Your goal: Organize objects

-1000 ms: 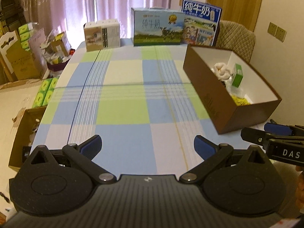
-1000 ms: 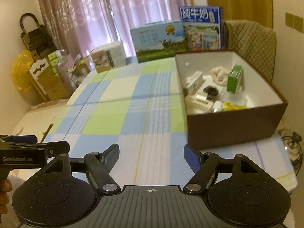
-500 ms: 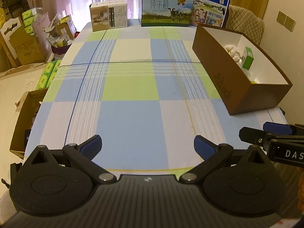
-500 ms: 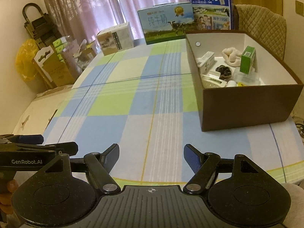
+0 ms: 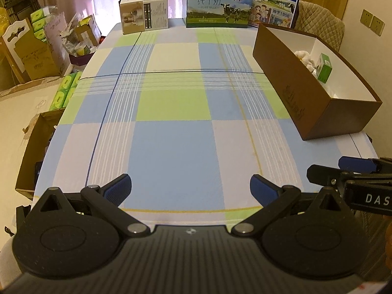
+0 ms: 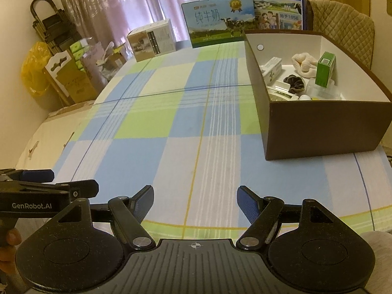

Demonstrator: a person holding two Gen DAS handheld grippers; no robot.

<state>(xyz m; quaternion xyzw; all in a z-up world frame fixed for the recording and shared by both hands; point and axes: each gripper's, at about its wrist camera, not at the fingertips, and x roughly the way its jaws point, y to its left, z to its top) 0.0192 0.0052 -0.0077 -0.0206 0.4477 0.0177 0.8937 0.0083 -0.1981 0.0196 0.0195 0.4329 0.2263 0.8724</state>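
A brown cardboard box (image 6: pixel 325 127) with a white inside stands on the right of the checked tablecloth (image 6: pixel 171 127); it also shows in the left wrist view (image 5: pixel 303 98). It holds a green carton (image 6: pixel 325 69), a cream knitted item (image 6: pixel 305 62), a dark scrunchie (image 6: pixel 295 84), a white carton (image 6: pixel 272 68) and other small items. My left gripper (image 5: pixel 190 188) is open and empty above the table's near edge. My right gripper (image 6: pixel 195 202) is open and empty, near the front edge, left of the box.
Two milk cartons (image 5: pixel 218 7) (image 5: pixel 275 2) and a beige box (image 5: pixel 144 13) stand at the table's far end. A padded chair (image 6: pixel 343 24) is behind the brown box. Cardboard boxes and bags (image 5: pixel 41 49) crowd the floor on the left.
Both grippers have pulled back and up from the table towards its near edge. The box and far cartons look further away. Both stay open and empty.
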